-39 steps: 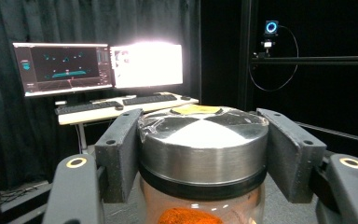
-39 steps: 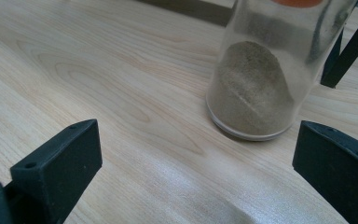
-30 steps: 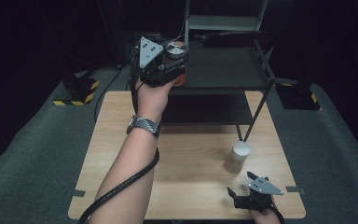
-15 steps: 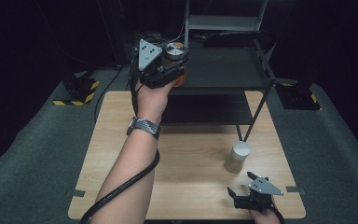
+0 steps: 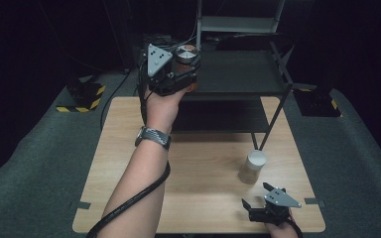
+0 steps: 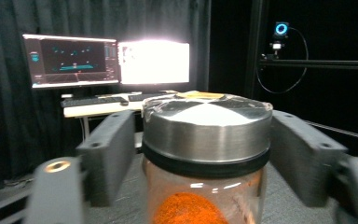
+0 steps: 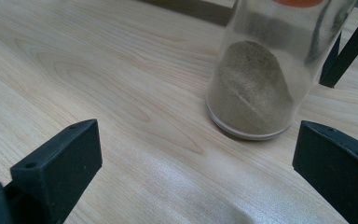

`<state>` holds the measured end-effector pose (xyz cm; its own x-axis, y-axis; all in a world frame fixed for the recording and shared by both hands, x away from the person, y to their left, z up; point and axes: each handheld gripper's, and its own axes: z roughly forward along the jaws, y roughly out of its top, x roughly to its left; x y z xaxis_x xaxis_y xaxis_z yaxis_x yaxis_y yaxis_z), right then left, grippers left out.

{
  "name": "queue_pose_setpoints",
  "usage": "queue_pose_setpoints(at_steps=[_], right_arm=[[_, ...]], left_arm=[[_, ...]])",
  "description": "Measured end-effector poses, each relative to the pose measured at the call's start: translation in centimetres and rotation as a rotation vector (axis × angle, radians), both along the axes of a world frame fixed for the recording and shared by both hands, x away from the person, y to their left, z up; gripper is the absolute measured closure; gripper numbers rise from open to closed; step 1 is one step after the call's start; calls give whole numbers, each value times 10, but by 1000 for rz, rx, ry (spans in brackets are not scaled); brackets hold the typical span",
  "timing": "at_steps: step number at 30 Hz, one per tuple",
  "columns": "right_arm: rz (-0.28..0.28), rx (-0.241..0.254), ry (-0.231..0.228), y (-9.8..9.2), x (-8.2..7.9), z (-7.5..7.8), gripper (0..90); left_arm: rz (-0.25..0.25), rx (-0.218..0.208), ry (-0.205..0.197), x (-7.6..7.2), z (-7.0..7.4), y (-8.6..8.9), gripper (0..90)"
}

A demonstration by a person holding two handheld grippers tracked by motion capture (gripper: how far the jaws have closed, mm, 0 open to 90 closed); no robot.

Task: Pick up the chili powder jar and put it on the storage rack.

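A glass jar (image 5: 186, 53) with a silver lid and orange powder inside stands on the top shelf (image 5: 238, 74) of a black rack. My left gripper (image 5: 184, 69) reaches around it at lid height. In the left gripper view its jaws have just been opening: the jar (image 6: 207, 135) is between them, with a gap on each side of the lid. A second jar (image 5: 253, 166) with a white lid and beige powder stands on the wooden table (image 5: 198, 163). My right gripper (image 5: 256, 194) rests open near the table's front edge, just short of that jar (image 7: 256, 79).
The rack's black legs (image 5: 270, 126) come down on the table right behind the white-lidded jar. Its lower shelf (image 5: 218, 116) overhangs the table's back part. Grey carpet surrounds the table, and a black-and-yellow striped block (image 5: 87, 96) lies on the floor at left.
The left gripper's jaws have spread away from the silver-lidded jar, which stays on the shelf. Neither hand has moved.
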<state>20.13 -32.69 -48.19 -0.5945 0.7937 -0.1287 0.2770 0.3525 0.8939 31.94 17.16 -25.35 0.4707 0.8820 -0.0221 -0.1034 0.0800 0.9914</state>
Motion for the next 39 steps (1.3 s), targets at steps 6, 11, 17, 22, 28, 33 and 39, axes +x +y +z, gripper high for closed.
queue_pose_setpoints(at_steps=[6, 11, 17, 22, 28, 33, 39], right_arm=[[3, 3, 1, -1, 0, 0, 2], [4, 0, 2, -1, 1, 0, 2], [3, -8, 1, 1, 0, 1, 2], [1, -8, 1, 1, 0, 1, 2], [-1, -17, 0, 3, 0, 1, 2], [-6, -18, -3, 4, -1, 1, 2], [-6, -24, -1, 5, -1, 1, 2]], left_arm=[[6, -3, 20, -3, -2, 0, 31], [6, 0, 18, -12, -3, 3, 3], [-17, -2, 9, -24, -1, 10, 3], [-34, 15, 14, -34, -2, 13, 3], [-56, 15, 3, -45, -11, 21, 2], [-49, 21, 3, -57, -23, 29, 3], [-62, 26, 3, -67, -40, 42, 3]])
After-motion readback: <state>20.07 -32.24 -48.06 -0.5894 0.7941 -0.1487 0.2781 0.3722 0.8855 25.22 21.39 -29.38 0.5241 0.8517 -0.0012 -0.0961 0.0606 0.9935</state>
